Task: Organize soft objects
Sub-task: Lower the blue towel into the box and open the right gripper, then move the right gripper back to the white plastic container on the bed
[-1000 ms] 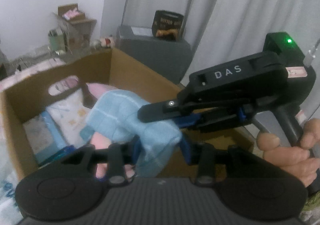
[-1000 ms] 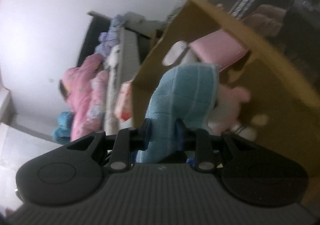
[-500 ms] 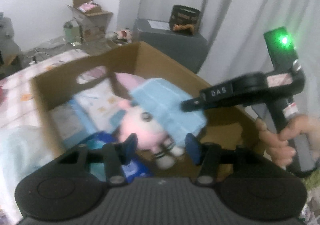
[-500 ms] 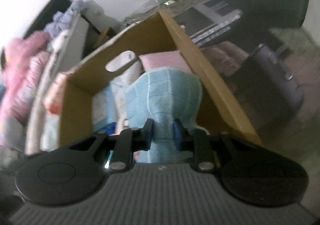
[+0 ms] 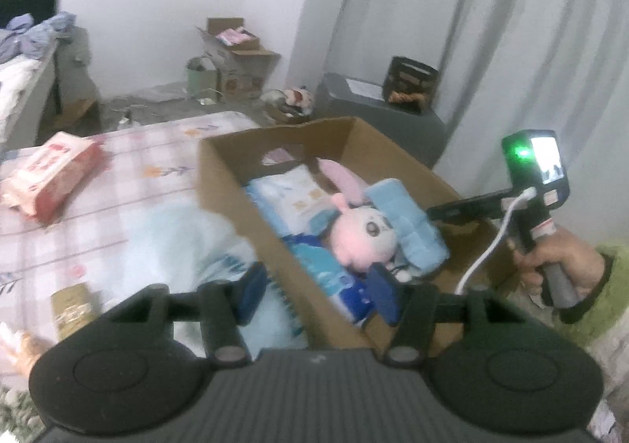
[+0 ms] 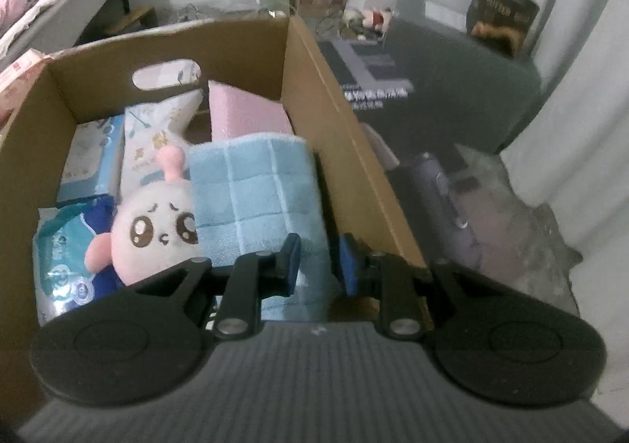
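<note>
Because your right gripper [image 6: 316,260] stays clamped on the folded light-blue checked towel [image 6: 255,203], it lowers neatly beside the pink plush bunny [image 6: 157,234] inside the brown cardboard box [image 6: 346,152]; your left gripper [image 5: 314,291], jaws just opened and empty, leaves room.

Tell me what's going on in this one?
A person is packing soft things into a cardboard box that sits on a checked sheet. The right hand-held gripper pinches the end of a folded blue towel, which lies in the box beside a pink plush bunny and some soft packs. The left hand-held gripper has just been opening, with nothing between its jaws, and hovers at the box's near edge.
</note>
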